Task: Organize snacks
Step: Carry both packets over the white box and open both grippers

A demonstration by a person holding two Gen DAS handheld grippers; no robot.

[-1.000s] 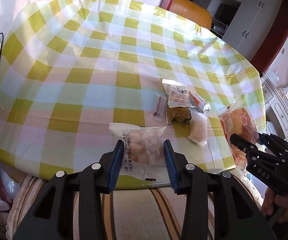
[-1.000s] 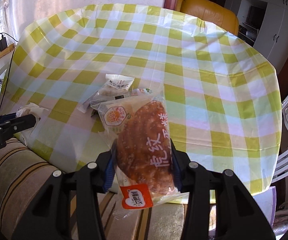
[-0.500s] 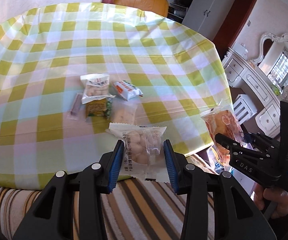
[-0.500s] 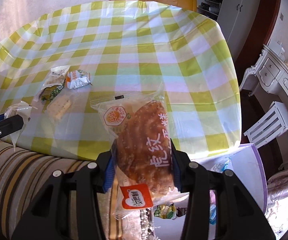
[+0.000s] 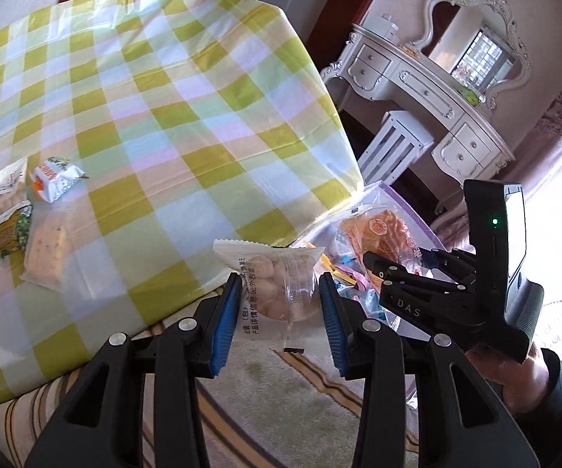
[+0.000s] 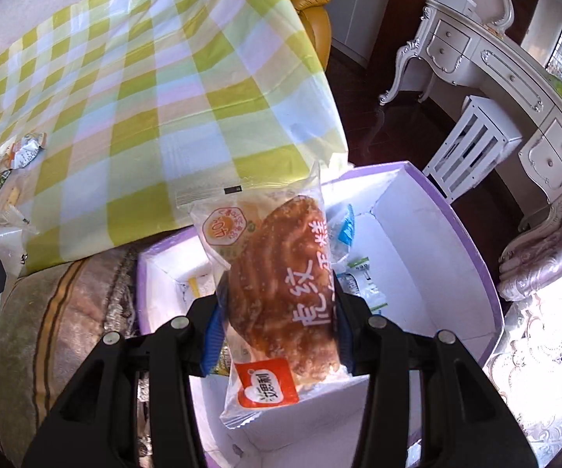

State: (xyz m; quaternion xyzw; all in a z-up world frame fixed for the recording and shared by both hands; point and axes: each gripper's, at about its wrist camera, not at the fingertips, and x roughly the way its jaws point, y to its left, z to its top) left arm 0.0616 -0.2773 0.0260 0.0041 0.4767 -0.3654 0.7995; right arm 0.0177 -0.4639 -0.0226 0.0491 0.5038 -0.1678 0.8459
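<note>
My left gripper [image 5: 279,312] is shut on a clear pack of small round pastries [image 5: 277,284], held past the table's near edge above a striped cushion. My right gripper [image 6: 277,335] is shut on a brown bread pack with a red label [image 6: 284,292], held over an open purple-and-white box [image 6: 429,234] that holds several snack packs. The right gripper [image 5: 417,292] with its bread pack [image 5: 378,230] also shows in the left wrist view. Several snack packs [image 5: 43,210] lie on the checked tablecloth [image 5: 163,117] at the left.
The box stands on the floor by the table's corner, next to a striped sofa cushion [image 6: 46,312]. A white dressing table [image 5: 429,89] and a white stool [image 5: 398,144] stand behind. An orange chair [image 6: 312,11] is at the table's far side.
Both grippers have swung right, away from the table, each with its pack. The right gripper now hangs over the open box; the table snacks have slid to the left of both views.
</note>
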